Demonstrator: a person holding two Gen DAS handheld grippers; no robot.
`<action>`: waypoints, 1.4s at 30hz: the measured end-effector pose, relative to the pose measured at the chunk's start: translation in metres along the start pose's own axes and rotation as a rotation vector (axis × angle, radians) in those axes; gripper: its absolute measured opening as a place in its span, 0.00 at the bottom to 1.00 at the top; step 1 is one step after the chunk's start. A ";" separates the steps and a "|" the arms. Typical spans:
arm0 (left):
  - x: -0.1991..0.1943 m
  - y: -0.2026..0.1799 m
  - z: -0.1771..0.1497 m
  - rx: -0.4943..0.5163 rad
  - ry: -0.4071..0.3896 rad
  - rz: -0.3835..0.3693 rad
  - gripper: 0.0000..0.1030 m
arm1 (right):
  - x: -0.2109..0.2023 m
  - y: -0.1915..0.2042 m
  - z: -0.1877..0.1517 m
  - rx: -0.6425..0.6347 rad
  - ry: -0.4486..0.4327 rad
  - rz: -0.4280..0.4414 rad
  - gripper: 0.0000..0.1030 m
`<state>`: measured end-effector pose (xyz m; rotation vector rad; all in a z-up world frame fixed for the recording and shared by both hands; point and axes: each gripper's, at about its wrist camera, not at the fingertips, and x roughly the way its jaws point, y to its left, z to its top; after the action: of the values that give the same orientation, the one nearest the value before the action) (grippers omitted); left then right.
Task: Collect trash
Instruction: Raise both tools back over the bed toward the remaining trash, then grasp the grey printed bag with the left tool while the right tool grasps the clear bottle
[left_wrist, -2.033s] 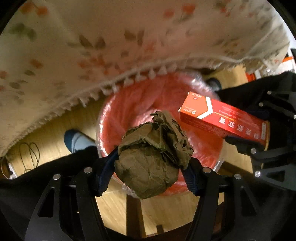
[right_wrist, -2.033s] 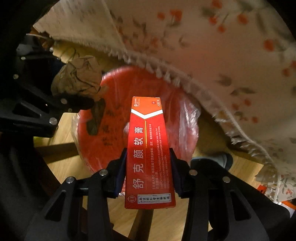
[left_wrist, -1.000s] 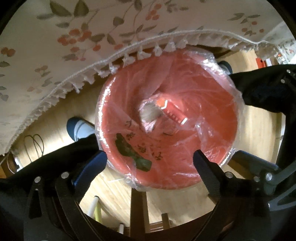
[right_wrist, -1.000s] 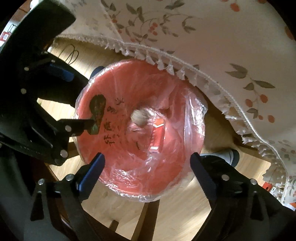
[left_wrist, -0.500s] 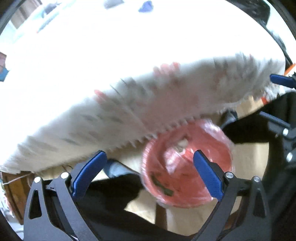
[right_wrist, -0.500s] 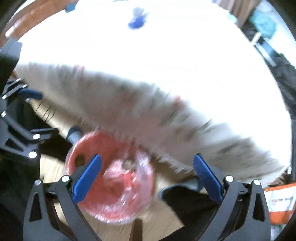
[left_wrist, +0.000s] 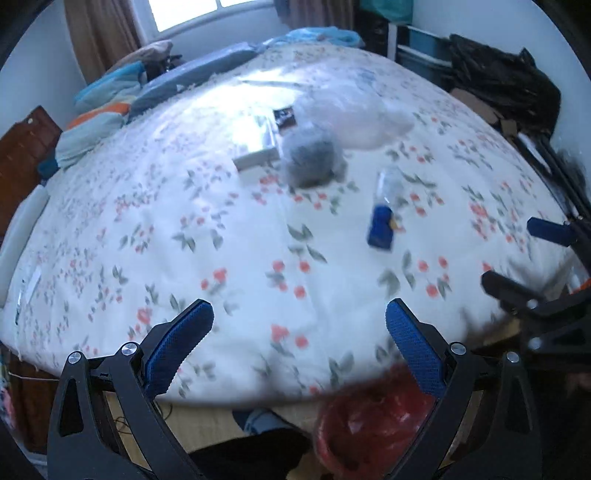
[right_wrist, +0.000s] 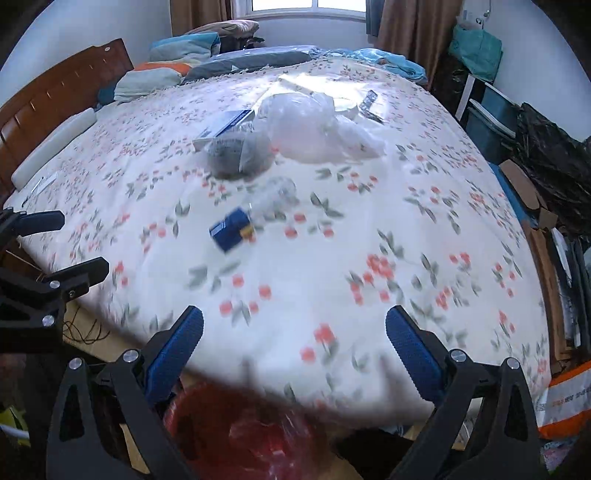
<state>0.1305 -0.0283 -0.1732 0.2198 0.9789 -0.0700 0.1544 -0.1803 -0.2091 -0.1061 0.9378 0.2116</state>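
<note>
Having dropped paper ball and red box into the red bin (right_wrist: 251, 435) at frame bottom, left gripper (left_wrist: 299, 332) and right gripper (right_wrist: 295, 332) now raised, gaping empty; blue-labelled bottle (right_wrist: 255, 218) mid-frame on bed (right_wrist: 424, 229) awaiting next.

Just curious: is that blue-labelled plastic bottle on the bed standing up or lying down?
Lying down. The bottle rests on its side on the floral bedspread, its blue label toward the bed's near edge. Motion blur hides finer detail.
</note>
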 end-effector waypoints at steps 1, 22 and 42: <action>0.003 0.003 0.006 -0.005 -0.003 0.015 0.94 | 0.002 0.003 0.002 0.000 -0.001 -0.006 0.95; 0.063 0.039 0.048 -0.083 0.039 0.108 0.94 | 0.106 0.028 0.061 -0.034 0.028 -0.073 0.82; 0.128 -0.005 0.121 -0.130 0.015 -0.059 0.94 | 0.105 -0.019 0.058 -0.134 0.011 0.034 0.75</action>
<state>0.3003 -0.0541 -0.2152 0.0719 1.0010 -0.0581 0.2651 -0.1738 -0.2601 -0.2149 0.9362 0.3057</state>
